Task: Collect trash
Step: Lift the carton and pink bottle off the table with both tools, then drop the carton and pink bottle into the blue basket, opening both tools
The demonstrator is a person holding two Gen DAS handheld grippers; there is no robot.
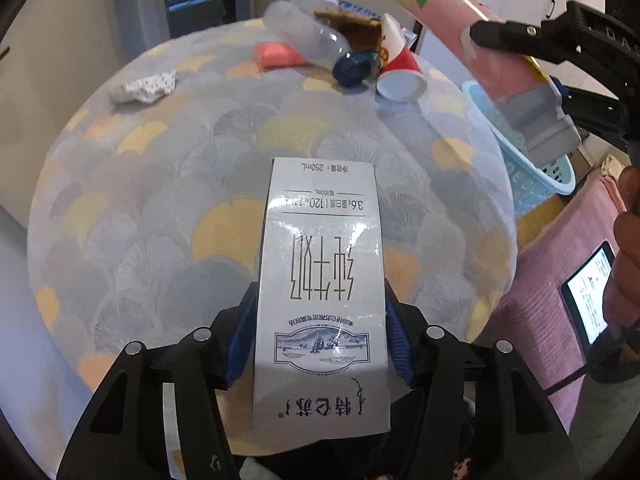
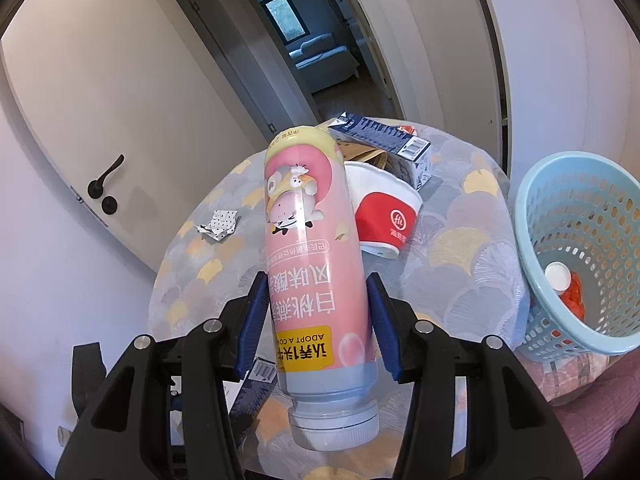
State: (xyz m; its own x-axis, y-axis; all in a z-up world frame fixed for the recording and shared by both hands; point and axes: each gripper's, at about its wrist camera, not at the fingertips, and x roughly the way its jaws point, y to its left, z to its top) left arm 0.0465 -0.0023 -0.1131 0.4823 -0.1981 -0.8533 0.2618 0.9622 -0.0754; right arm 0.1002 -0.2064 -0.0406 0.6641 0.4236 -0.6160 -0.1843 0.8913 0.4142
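Currently both hands are loaded: the left gripper [image 1: 320, 344] has its jaws clamped on a milk carton [image 1: 320, 280] above the worktop [image 1: 160, 200], the right gripper [image 2: 316, 320] on a pink yogurt bottle [image 2: 312, 248] — the carry step. Next (my guess) comes a drop into the blue basket [image 2: 580, 216] at the worktop's right edge, with open room above its rim.

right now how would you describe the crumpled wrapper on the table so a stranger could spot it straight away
Start at the round table with the grey and yellow fan-pattern cloth. On its far left side, away from the pile of bottles and cups, lies a small crumpled wrapper alone on bare cloth. It is white with tiny dark dots, flat and scrunched, unlike the pink packet and clear bottle beyond it.
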